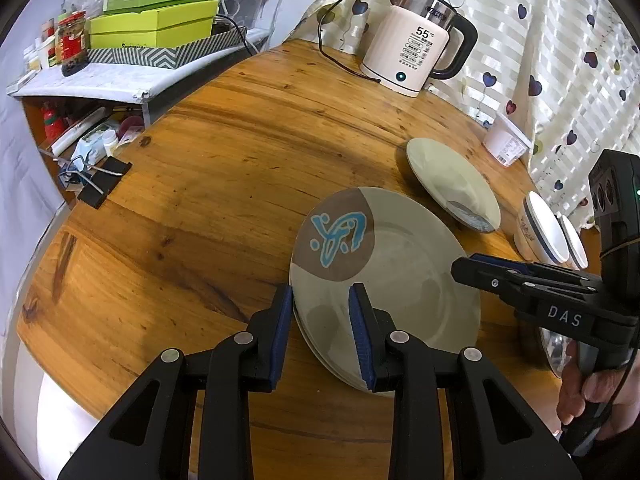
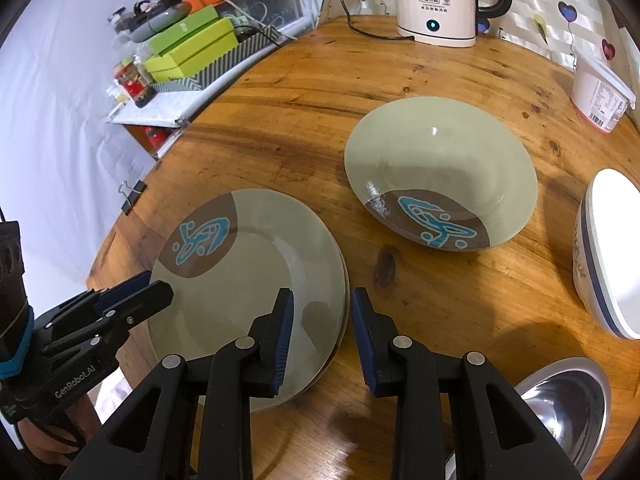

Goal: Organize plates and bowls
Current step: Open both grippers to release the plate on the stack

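Note:
Two stacked green plates (image 1: pixel 400 272) with a brown patch and a blue mark lie on the round wooden table (image 1: pixel 220 160). My left gripper (image 1: pixel 320 300) straddles their left rim, one pad outside the edge and one on the plate face, and is shut on it. My right gripper (image 2: pixel 320 304) grips the opposite rim of the same plates (image 2: pixel 256 280) the same way. Each gripper shows in the other's view: the right gripper (image 1: pixel 468 266) and the left gripper (image 2: pixel 148 286). A matching green bowl (image 2: pixel 440 160) sits behind the plates. I cannot tell if the stack is lifted.
Nested white bowls with a blue band (image 2: pixel 608 252) stand at the right, a steel bowl (image 2: pixel 568 400) at the near right. At the back are a white kettle (image 1: pixel 416 48) with its cord and a white tub (image 1: pixel 506 140). A binder clip (image 1: pixel 104 182) lies at the left edge.

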Demonstrator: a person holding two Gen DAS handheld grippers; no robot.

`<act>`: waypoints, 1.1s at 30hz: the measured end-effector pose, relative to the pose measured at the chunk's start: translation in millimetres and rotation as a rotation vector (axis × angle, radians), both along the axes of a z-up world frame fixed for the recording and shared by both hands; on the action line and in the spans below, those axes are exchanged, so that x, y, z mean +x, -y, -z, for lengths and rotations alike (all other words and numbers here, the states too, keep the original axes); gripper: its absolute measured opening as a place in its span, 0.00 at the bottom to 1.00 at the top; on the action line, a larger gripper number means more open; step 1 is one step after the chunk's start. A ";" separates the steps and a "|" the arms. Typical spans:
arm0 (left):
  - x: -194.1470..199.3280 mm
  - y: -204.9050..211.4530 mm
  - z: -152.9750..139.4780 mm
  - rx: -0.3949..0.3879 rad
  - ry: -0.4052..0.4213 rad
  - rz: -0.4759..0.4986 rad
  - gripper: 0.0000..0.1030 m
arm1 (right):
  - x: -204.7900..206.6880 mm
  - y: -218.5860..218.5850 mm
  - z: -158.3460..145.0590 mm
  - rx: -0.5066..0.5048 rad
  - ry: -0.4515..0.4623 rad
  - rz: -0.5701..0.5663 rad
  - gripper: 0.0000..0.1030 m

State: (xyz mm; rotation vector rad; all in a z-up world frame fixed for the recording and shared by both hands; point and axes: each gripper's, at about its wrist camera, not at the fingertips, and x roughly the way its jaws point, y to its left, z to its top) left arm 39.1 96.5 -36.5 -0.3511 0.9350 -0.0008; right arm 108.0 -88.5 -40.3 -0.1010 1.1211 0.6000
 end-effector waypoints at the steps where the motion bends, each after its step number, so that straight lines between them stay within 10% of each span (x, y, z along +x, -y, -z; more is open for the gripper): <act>1: 0.2 -0.1 -0.4 0.001 0.002 -0.001 0.29 | -0.3 0.8 -0.6 0.003 0.002 0.002 0.28; 23: 19.5 4.2 -32.4 0.015 0.090 0.050 0.40 | 3.6 47.2 -31.5 0.081 0.053 0.132 0.29; 33: 35.6 14.4 -37.4 -0.026 0.095 0.104 0.40 | 11.2 69.1 -38.3 0.124 0.050 0.202 0.51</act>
